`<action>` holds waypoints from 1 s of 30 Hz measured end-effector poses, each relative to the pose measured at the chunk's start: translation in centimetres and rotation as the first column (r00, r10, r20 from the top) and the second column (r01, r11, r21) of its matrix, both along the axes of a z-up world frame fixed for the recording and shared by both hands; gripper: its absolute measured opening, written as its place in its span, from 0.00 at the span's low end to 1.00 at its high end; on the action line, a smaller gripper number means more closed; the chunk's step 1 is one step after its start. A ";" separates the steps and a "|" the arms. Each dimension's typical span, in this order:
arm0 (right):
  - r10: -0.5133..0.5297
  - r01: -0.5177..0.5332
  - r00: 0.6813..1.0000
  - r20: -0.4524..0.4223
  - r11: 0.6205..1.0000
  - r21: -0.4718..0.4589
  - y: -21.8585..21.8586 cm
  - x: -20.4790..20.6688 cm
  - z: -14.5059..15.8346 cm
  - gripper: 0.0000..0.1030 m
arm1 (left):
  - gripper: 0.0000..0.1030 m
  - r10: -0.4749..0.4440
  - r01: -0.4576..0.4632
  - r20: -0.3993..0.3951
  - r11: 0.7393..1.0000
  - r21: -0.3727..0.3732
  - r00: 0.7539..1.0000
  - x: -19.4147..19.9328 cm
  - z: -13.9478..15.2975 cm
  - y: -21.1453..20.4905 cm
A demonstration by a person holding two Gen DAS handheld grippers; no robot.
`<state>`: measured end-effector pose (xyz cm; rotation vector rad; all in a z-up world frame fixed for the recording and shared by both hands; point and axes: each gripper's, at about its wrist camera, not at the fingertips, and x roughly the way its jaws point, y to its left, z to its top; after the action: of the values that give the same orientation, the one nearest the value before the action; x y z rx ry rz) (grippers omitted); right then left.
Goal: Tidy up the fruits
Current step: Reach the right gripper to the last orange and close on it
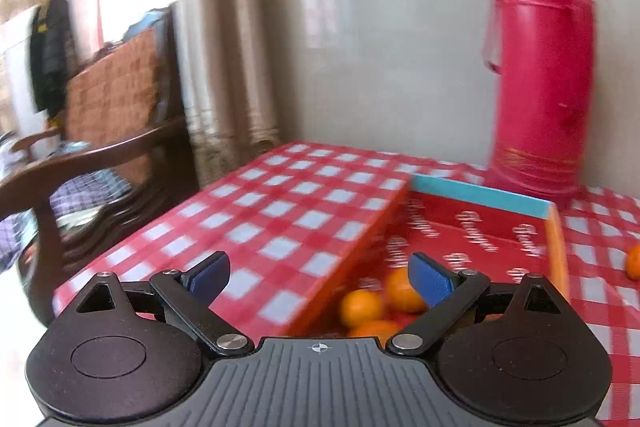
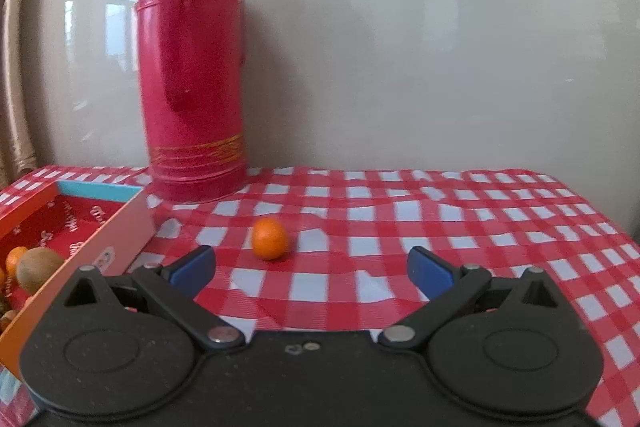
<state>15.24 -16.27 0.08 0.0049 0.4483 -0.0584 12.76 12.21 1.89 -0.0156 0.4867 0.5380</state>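
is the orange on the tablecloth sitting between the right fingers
No, the orange lies on the checked tablecloth ahead of the open right gripper, beyond its fingers and nearer the left one.

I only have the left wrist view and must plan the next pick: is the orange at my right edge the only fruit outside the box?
Observer: In the right wrist view, one orange lies alone on the cloth, apart from the box. No other loose fruit shows there.
Operator: Is the right claw free to take it?
Observer: Yes. The right claw is open and empty, and the orange lies just ahead of it, toward the box side.
Operator: Anything in the box besides oranges?
Observer: A kiwi lies in it, by the wall nearest the loose orange.
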 end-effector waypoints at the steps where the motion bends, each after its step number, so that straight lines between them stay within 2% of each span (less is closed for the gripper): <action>1: 0.008 -0.008 1.000 -0.003 1.000 0.001 0.2 0.3 -0.1 0.94 | 0.92 0.028 -0.028 0.004 1.000 0.004 1.000 -0.6 -0.1 0.6; 8: 0.063 -0.064 0.996 -0.056 0.998 -0.006 1.5 2.6 -0.8 0.94 | 0.93 0.217 -0.219 0.037 0.975 0.050 0.975 -4.8 -1.8 4.5; 14: 0.088 -0.089 0.991 -0.101 0.996 -0.003 1.7 4.9 -1.5 0.86 | 0.97 0.320 -0.326 0.093 0.943 0.060 0.943 -7.0 -2.5 6.1; 17: 0.094 -0.088 0.986 -0.134 0.995 0.049 1.4 6.3 -1.9 0.77 | 1.00 0.346 -0.352 0.110 0.935 0.036 0.932 -7.4 -2.7 6.7; 20: 0.093 -0.076 0.981 -0.170 0.992 0.101 1.4 7.8 -2.6 0.74 | 1.00 0.352 -0.356 0.116 0.934 0.022 0.929 -7.8 -2.8 7.1; 28: 0.078 -0.064 0.974 -0.211 0.996 0.070 2.1 11.0 -3.4 0.60 | 1.00 0.358 -0.366 0.134 0.930 0.041 0.924 -8.0 -2.9 7.5; 30: 0.080 -0.064 0.973 -0.218 0.995 0.080 1.9 11.6 -3.6 0.49 | 1.00 0.364 -0.370 0.127 0.928 0.031 0.923 -8.0 -2.9 7.7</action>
<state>26.81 -14.38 -3.53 0.0541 0.6725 0.0291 4.74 19.92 -0.98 -0.0883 0.3522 0.9144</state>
